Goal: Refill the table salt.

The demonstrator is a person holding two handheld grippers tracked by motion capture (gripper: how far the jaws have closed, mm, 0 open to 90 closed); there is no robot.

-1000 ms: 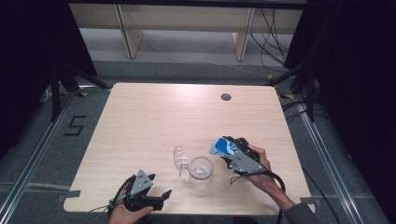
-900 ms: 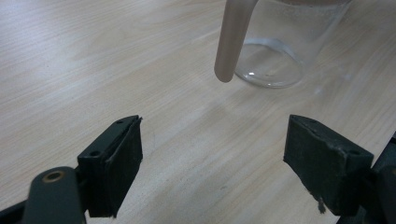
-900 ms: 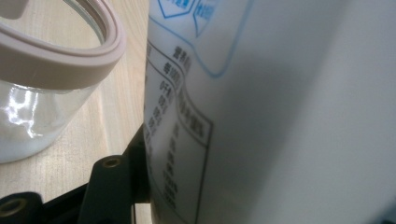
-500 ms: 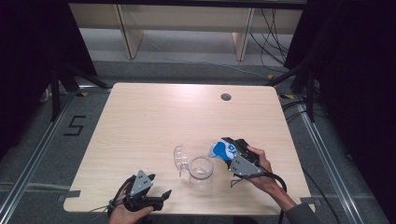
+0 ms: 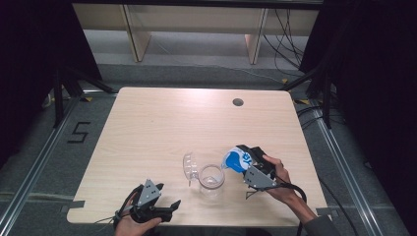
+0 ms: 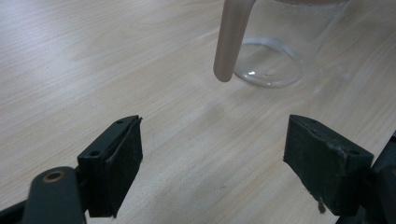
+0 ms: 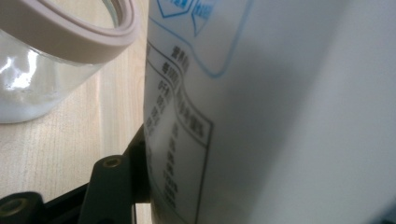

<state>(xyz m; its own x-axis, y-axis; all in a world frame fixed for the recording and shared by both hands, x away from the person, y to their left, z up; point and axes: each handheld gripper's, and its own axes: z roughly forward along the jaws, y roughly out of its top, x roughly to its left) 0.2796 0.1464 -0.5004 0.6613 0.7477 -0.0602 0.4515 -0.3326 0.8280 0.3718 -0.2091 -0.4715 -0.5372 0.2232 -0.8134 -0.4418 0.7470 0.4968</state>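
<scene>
Pale wood surface (image 5: 162, 128), dark curtains around, grey floor with rails beyond. White-and-blue pouch (image 5: 235, 160) at roughly 4 o'clock of the surface, tilted toward the clear glass jar (image 5: 211, 180), mouth end just above the jar's rim at its 2 o'clock. Pinched by right hand-held gripper (image 5: 244, 162), one black jaw pressed flat on the pouch's printed side in the right gripper view (image 7: 261, 116). Jar upright near the front edge, around 5 o'clock of the surface, beige rim band (image 7: 70, 42) close beside the pouch; whitish stuff at the bottom. Hinged lid (image 5: 189, 166) flipped open, hanging at the jar's 10 o'clock. Left hand-held gripper (image 5: 167, 209) at 7 o'clock near the front edge, jaws spread wide, nothing between, resting low over bare wood, pointing at the jar (image 6: 271, 51). Round cable hole (image 5: 238, 102) at 1 o'clock, well apart from everything.
</scene>
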